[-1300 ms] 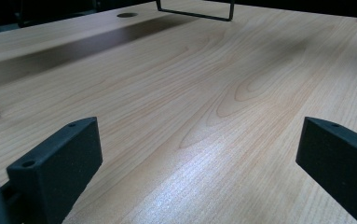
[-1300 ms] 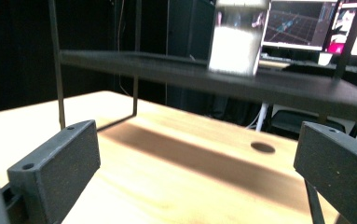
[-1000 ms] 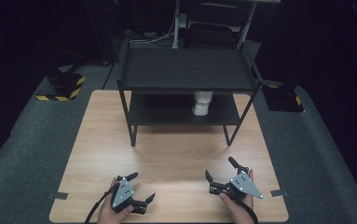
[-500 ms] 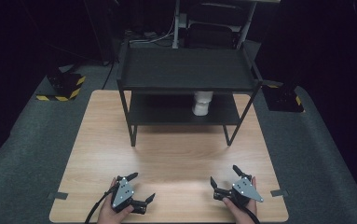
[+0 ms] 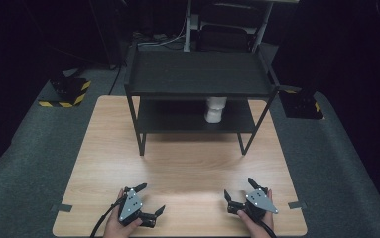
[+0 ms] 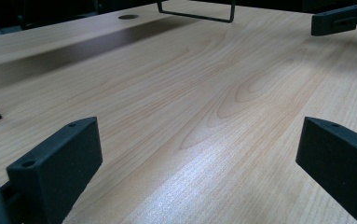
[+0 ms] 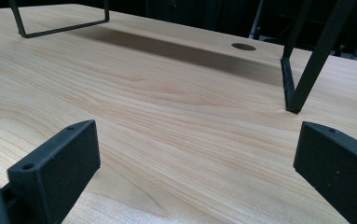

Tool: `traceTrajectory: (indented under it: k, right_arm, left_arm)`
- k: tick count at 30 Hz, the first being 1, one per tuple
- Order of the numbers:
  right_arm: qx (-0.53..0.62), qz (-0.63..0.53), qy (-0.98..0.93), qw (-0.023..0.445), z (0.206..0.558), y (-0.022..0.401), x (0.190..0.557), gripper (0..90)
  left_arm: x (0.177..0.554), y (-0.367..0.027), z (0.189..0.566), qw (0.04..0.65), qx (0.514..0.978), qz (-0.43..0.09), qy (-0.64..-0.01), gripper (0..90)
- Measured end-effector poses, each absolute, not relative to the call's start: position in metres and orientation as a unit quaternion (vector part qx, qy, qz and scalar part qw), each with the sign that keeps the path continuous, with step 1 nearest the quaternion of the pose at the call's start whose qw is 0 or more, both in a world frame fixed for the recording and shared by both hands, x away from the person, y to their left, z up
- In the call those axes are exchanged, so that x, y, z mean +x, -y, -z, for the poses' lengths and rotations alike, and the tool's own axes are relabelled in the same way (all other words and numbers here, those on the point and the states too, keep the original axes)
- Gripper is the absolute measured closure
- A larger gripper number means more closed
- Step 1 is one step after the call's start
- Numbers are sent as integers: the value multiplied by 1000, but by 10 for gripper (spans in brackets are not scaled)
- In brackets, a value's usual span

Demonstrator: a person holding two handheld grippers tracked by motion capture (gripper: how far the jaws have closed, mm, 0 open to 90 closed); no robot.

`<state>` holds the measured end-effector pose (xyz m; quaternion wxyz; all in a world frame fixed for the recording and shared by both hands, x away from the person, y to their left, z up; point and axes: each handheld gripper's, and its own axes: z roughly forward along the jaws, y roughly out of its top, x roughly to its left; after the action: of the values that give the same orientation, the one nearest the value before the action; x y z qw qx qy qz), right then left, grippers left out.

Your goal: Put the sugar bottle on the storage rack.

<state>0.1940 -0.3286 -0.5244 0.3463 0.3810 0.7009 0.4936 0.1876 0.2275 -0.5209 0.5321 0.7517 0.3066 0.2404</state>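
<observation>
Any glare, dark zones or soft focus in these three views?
High view: room around the wooden table is almost black, and the white cup sits in the shadow of the black shelf rack. Left gripper view: pale sheen on the wood between the left tool jaws. Right gripper view: rack shadow bands the table, near jaws slightly soft.

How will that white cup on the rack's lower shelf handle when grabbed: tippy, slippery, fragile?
The white cup stands upright and looks taller than wide, so a sideways nudge could tip it. Its surface looks smooth and pale, perhaps plastic or paper, so likely light and somewhat slippery. The upper shelf of the black rack overhangs it, so it probably needs a side grip.
</observation>
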Motion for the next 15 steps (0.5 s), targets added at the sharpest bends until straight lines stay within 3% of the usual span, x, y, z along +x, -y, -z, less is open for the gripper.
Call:
traceTrajectory:
  k: [15]
  right_arm:
    - [383, -499, -700, 339, 524, 331, 196, 1]
  left_arm:
    - [185, -227, 522, 533, 749, -244, -308, 5]
